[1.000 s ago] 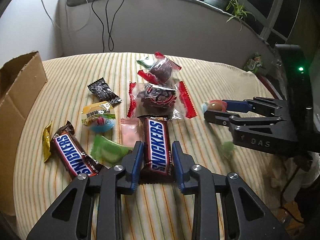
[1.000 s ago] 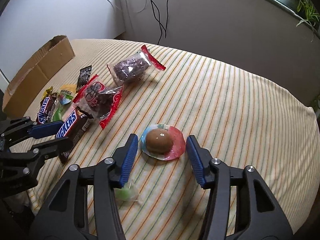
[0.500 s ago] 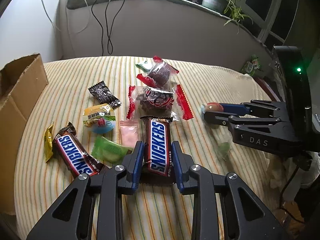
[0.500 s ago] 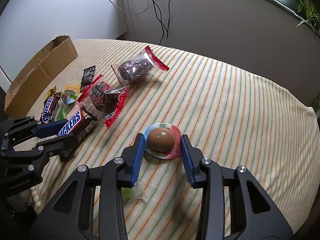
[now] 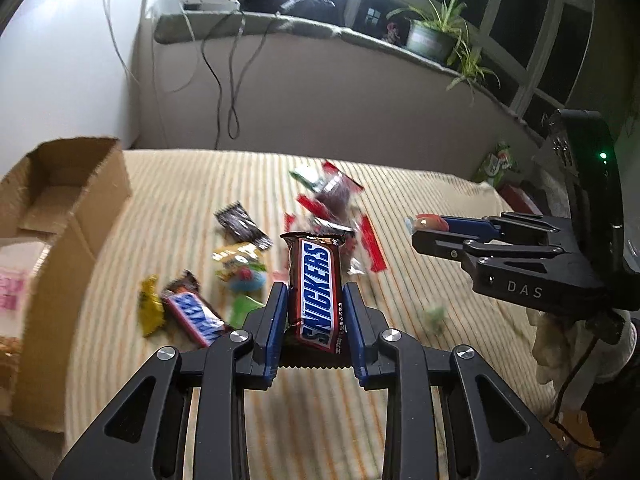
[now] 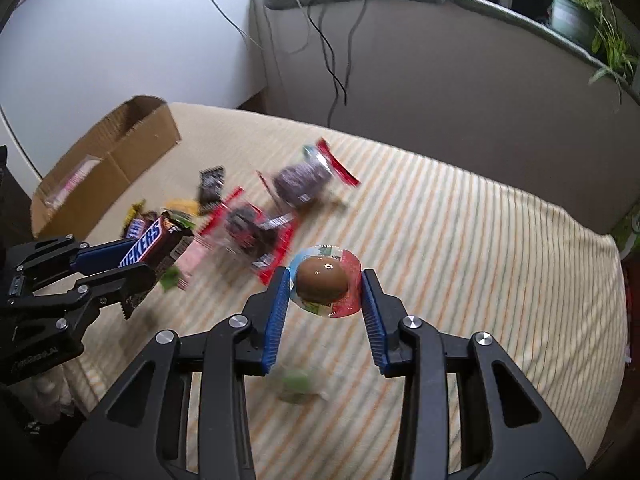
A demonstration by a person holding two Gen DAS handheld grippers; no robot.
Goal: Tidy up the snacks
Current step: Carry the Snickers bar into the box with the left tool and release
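My left gripper (image 5: 316,300) is shut on a brown Snickers bar (image 5: 318,292) and holds it lifted above the striped table; it also shows in the right wrist view (image 6: 148,244). My right gripper (image 6: 325,280) is shut on a round chocolate egg snack (image 6: 323,285) in a red, white and blue wrapper, also lifted; it shows in the left wrist view (image 5: 426,222). A second Snickers bar (image 5: 196,316) lies on the cloth at the left. An open cardboard box (image 5: 60,216) stands at the table's left edge.
Several loose snacks lie mid-table: a black packet (image 5: 240,226), a yellow packet (image 5: 238,256), a gold candy (image 5: 150,310), red-edged bags of dark sweets (image 6: 256,232). A small green candy (image 6: 298,388) lies under my right gripper. A wall with cables and plants stands behind.
Both grippers have closed on their snacks and lifted them off the cloth. The table items now look lower and blurred by the motion.
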